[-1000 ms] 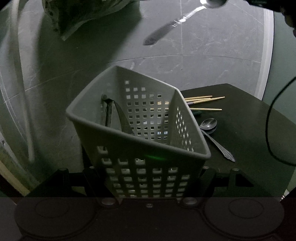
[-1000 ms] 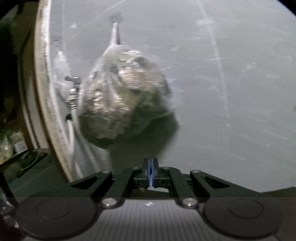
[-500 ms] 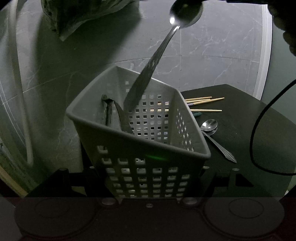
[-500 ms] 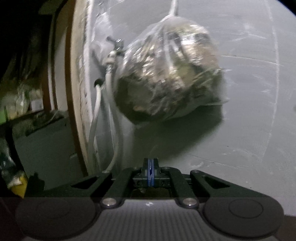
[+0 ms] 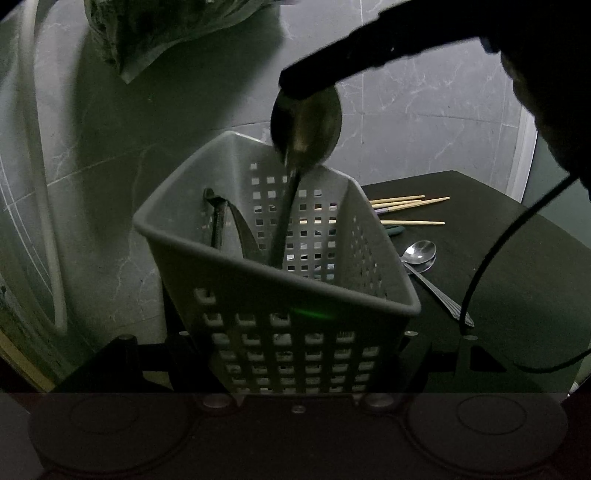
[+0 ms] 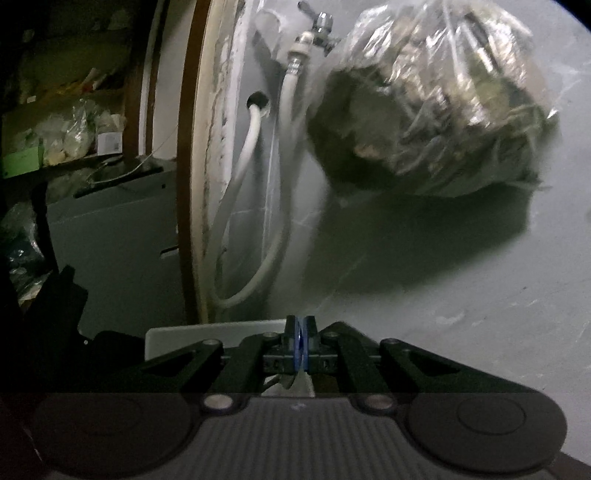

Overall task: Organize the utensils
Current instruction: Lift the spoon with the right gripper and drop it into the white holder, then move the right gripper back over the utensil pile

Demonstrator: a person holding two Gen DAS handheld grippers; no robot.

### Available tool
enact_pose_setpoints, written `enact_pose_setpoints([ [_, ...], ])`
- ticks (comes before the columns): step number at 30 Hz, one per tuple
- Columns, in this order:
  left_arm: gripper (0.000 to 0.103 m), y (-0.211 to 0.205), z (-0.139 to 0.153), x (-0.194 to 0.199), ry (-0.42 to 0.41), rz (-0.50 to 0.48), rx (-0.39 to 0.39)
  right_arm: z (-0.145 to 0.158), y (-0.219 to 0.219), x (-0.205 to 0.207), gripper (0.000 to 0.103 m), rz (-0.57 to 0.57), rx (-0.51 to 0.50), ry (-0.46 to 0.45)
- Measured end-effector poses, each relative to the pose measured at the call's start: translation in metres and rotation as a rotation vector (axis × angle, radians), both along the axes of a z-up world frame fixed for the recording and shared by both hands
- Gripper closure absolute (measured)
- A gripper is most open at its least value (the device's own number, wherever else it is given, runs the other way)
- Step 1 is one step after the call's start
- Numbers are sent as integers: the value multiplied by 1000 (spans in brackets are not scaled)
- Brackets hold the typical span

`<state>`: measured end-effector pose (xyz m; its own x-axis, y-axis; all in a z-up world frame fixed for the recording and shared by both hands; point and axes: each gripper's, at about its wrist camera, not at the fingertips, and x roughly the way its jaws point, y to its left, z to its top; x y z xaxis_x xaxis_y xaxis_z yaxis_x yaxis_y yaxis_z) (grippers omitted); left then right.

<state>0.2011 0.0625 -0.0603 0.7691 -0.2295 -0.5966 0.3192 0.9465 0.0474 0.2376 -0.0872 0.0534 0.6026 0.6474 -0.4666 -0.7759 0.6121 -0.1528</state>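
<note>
The grey perforated basket fills the left wrist view, and my left gripper is shut on its lower walls. Two dark utensils lean inside it. My right gripper comes in from the upper right, shut on the bowl of a large spoon. The spoon's handle hangs down into the basket. In the right wrist view my right gripper shows its blue pads pressed together, with a sliver of metal beneath them. A pale basket rim lies just below.
On the dark table lie small spoons and several chopsticks. A black cable loops over the right side. A plastic bag hangs on the tiled wall beside a tap and white hoses.
My right gripper came down and closer with the spoon, which turned upright; its handle now stands inside the basket. The basket and my left gripper stayed still.
</note>
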Motion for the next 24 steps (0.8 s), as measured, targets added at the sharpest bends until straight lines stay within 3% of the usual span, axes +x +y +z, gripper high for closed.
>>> enact_pose_setpoints([
  [4,26,0,0,0,-1,2,1,-5,2,-1,94,-13,2,7],
  [6,26,0,-1,0,0,3,-2,-4,-1,0,76,-33,21,12],
  [10,26,0,0,0,1,5,-1,4,-20,5,59,-104,105,16],
  [17,26,0,0,0,3,6,-1,17,-78,5,3,-388,243,-59],
  [21,26,0,1,1,5,9,-2,16,-107,-2,0,-545,241,-116],
  [24,26,-1,1,2,10,9,-1,6,-126,-1,0,-637,203,-89],
])
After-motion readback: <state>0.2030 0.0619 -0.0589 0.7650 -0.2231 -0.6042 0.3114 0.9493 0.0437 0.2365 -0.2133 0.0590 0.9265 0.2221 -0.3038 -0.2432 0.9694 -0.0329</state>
